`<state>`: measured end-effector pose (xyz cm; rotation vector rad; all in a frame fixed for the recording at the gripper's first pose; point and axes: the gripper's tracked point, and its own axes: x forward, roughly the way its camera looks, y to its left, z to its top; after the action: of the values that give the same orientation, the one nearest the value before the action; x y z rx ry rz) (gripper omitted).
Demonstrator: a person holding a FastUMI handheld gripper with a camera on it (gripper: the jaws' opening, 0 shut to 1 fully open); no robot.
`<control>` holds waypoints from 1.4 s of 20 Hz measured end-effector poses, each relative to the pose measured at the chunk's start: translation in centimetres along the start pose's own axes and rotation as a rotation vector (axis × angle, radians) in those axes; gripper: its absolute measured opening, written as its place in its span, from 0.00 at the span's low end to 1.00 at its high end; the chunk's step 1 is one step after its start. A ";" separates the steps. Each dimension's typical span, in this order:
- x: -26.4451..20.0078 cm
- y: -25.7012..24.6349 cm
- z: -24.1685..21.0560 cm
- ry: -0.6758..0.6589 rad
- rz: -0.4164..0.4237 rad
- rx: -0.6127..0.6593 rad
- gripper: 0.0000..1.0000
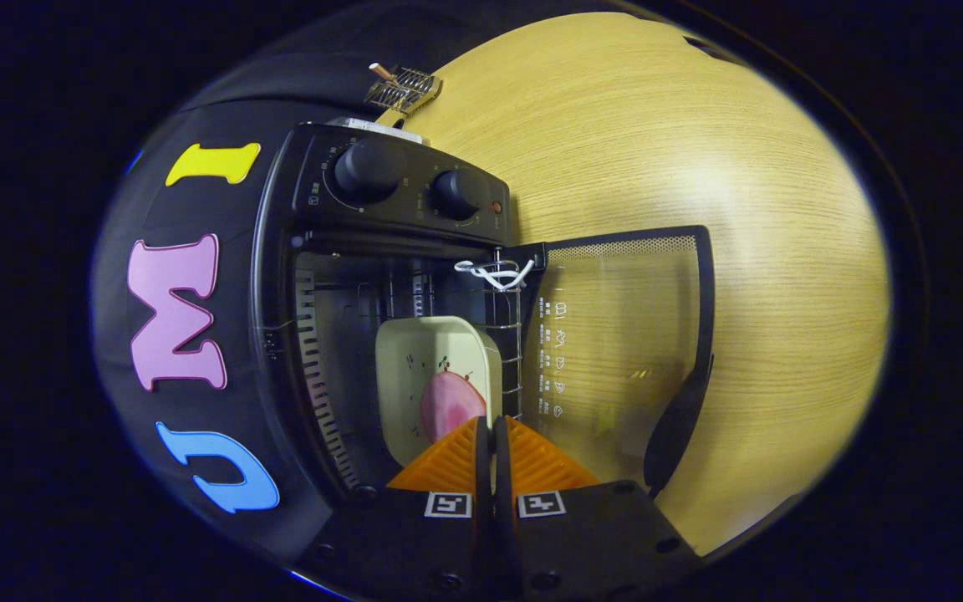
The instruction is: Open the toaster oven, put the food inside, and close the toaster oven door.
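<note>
toaster oven stands door-open on the counter, its glass door swung out toward 3 o'clock. the dish of pink food sits inside, just ahead of the clenched, empty tool, so closing the door likely remains.

Food lies on a dish inside the toaster oven.
</note>
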<state>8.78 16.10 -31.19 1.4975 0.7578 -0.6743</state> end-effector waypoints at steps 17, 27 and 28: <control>-8.5 -0.7 -3.7 0.264 0.212 -0.398 0.99; -14.1 -6.4 -1.5 0.191 0.197 -1.243 0.99; -13.7 -7.4 -1.4 0.183 0.176 -1.301 0.99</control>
<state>-5.47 16.71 -24.83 0.3992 0.9097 0.1542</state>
